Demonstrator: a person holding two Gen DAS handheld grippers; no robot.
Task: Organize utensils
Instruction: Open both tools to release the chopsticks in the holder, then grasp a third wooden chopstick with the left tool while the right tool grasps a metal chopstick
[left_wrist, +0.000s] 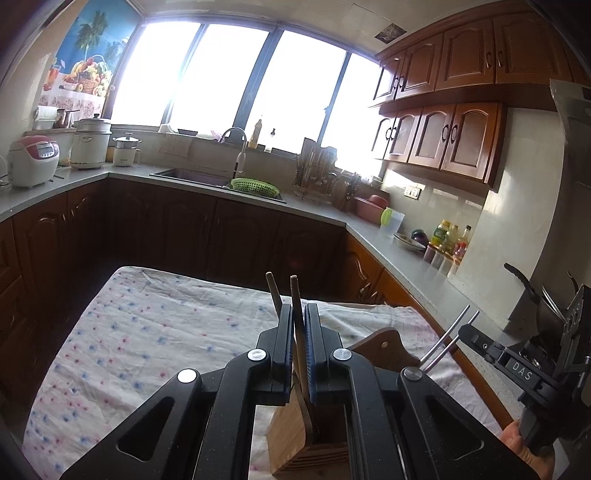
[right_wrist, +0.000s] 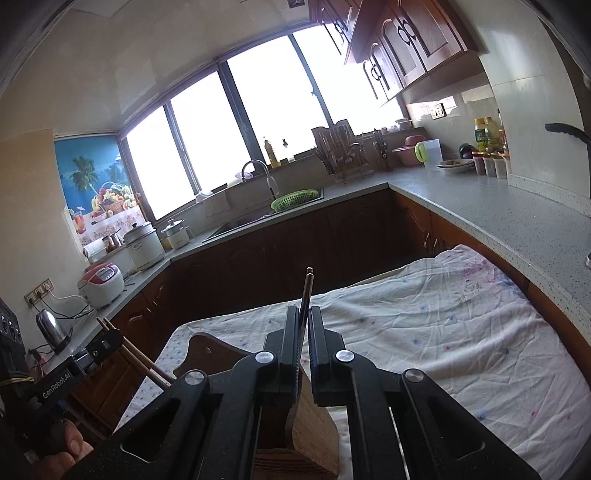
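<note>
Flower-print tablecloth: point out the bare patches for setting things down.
The flower-print tablecloth lies bare from its far edge toward the left gripper. It is crowded around the slotted bamboo utensil holder and the brown wooden board.

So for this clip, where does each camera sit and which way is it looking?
Left wrist: on the left gripper, jaws shut on wooden chopsticks, facing the window; right gripper and its hand at right.
Right wrist: on the right gripper, shut on metal chopsticks; left gripper at left.
Shared: bamboo holder, cloth-covered table, green basket.
</note>
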